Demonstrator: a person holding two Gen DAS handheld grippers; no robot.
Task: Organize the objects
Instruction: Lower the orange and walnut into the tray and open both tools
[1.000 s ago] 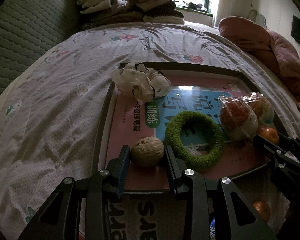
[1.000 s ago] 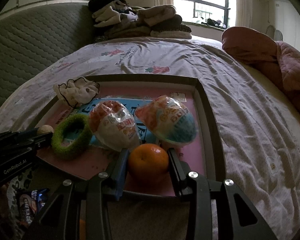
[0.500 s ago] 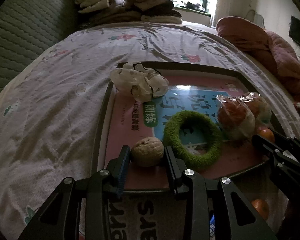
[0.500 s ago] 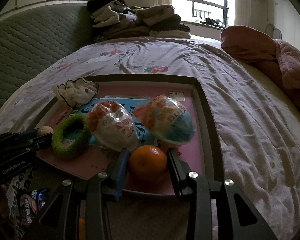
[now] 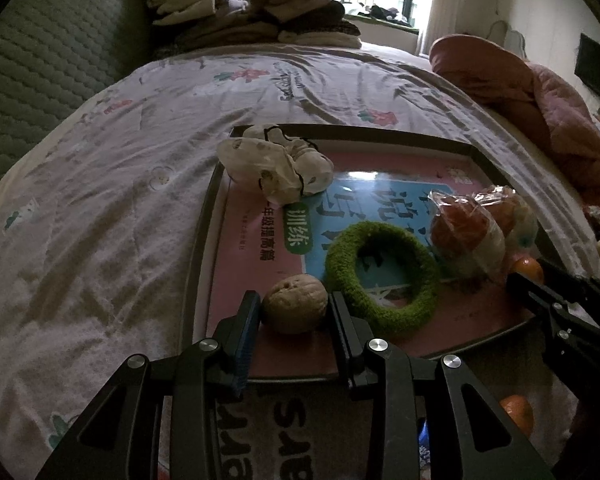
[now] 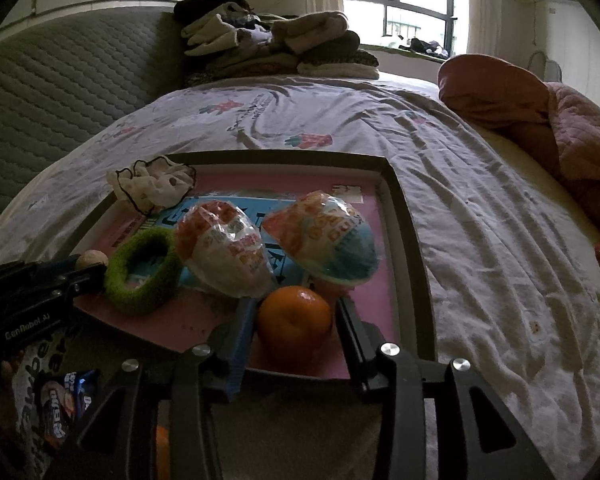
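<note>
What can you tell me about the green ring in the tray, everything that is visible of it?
The green ring is a thick, fuzzy loop, like plush or knitted fabric, with an open middle through which the blue print of the tray shows. It lies flat near the tray's front edge. The walnut sits just to its left, about touching it, and a wrapped snack lies against its right side. No fingers hold it.

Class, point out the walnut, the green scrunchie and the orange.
walnut [image 5: 295, 303], left wrist view, middle of its shell
green scrunchie [image 5: 342, 258], left wrist view, left side of its ring
orange [image 6: 294, 317], right wrist view, middle of its peel
</note>
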